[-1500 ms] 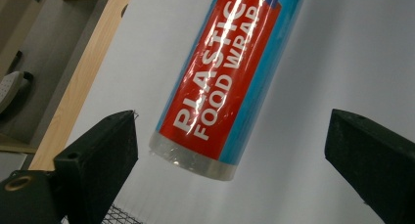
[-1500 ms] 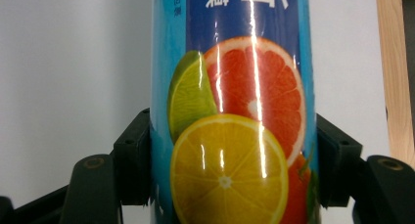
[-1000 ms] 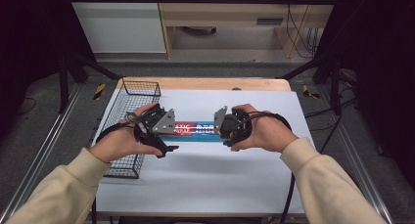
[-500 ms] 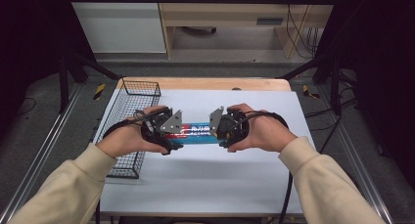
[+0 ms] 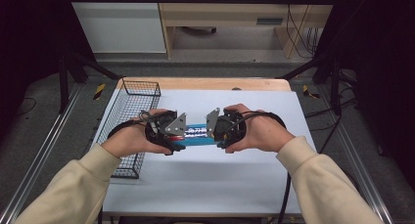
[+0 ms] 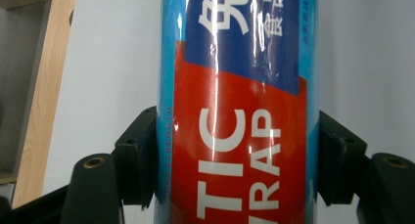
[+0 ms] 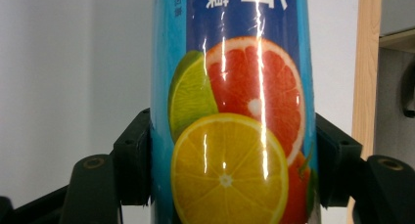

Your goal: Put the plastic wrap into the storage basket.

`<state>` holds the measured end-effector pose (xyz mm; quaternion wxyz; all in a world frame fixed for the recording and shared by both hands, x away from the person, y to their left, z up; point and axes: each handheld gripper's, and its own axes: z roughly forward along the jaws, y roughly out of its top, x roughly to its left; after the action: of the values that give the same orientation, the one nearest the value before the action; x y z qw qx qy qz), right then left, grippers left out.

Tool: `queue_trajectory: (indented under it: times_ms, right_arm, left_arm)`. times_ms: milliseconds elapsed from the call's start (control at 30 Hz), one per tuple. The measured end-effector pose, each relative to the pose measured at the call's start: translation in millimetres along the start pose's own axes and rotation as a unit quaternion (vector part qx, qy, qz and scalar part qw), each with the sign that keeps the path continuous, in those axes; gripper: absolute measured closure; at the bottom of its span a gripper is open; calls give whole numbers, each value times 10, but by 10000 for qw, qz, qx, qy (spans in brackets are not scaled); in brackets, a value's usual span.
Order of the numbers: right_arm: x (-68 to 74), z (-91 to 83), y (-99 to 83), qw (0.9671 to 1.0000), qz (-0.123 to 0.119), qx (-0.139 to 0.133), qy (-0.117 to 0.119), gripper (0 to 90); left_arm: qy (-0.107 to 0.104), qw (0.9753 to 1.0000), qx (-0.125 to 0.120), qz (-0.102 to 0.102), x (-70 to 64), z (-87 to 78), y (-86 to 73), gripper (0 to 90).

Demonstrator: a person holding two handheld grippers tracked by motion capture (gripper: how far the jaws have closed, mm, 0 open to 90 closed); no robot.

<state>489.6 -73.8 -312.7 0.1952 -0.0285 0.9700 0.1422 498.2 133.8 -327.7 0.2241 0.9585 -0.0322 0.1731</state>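
A blue roll of plastic wrap (image 5: pixel 196 134) is held level between my two grippers above the white table (image 5: pixel 254 180). My left gripper (image 5: pixel 177 136) is shut on its left end, where a red panel with white letters shows (image 6: pixel 235 136). Its black pads (image 6: pixel 139 155) press both sides of the roll. My right gripper (image 5: pixel 215 134) is shut on the right end, which carries pictures of citrus slices (image 7: pixel 230 136), with its pads (image 7: pixel 134 155) tight on each side.
A black wire basket (image 5: pixel 128 121) stands on the left part of the table, close to my left hand. A wooden strip (image 5: pixel 205 83) runs along the table's far edge. Black frame legs and cables flank the table on the floor.
Both grippers have closed in toward each other along the roll, and the roll with both hands has shifted slightly nearer to me.
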Motion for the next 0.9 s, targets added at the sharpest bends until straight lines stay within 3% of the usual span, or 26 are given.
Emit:
queue_trajectory:
  times_ms: [233, 467, 700, 900]
  right_arm:
    - [-12, -8, -22, 10000, 54, -74, -19, 323]
    - [-5, -24, -21, 9999, 104, -131, 32, 324]
    - [2, -7, -23, 9998, 36, -171, 113, 324]
    - [26, 6, -22, 9996, -54, -187, 183, 322]
  left_arm:
    - [66, 9999, -106, -73, 7, -13, -3, 306]
    - [2, 9998, -167, -76, 7, -6, 1, 303]
    - [-70, 9999, -153, -29, -26, 4, 12, 314]
    - [-28, 9997, -201, -153, -114, 3, -12, 317]
